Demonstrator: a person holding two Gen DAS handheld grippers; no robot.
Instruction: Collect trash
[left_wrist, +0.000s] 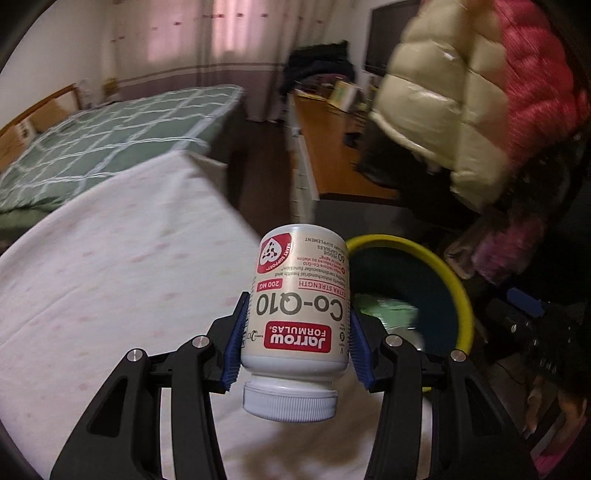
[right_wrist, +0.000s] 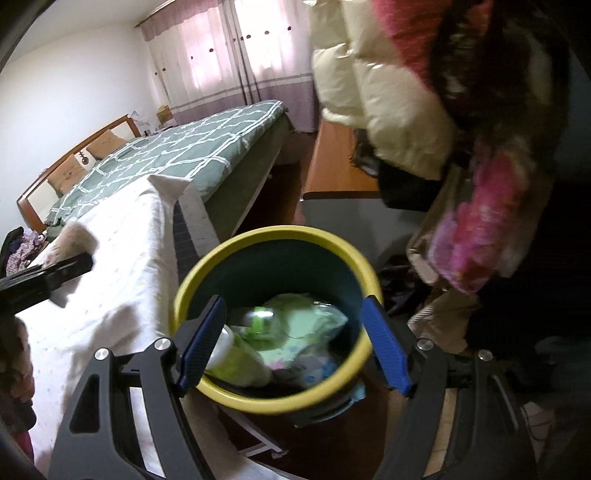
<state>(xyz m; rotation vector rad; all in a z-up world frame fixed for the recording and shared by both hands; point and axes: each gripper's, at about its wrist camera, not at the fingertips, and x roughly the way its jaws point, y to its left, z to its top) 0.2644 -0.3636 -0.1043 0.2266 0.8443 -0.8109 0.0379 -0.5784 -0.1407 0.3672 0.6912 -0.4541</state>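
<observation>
My left gripper (left_wrist: 295, 332) is shut on a white Co-Q10 supplement bottle (left_wrist: 295, 314), held upside down with its white cap toward the camera, above the white cloth-covered table and just left of the bin. The bin (left_wrist: 463, 295) is dark teal with a yellow rim and stands beside the table. In the right wrist view my right gripper (right_wrist: 293, 347) is open and empty, hovering over the bin (right_wrist: 273, 236). Inside it lie a green wrapper (right_wrist: 306, 321) and a pale green bottle (right_wrist: 240, 358). The left gripper's arm (right_wrist: 48, 275) shows at the left edge.
A white cloth-covered table (left_wrist: 110, 277) lies left of the bin. A bed with a green checked cover (right_wrist: 177, 155) is behind it. A cream and pink puffer jacket (left_wrist: 461, 103) hangs at the right. A wooden desk (left_wrist: 332, 147) stands beyond.
</observation>
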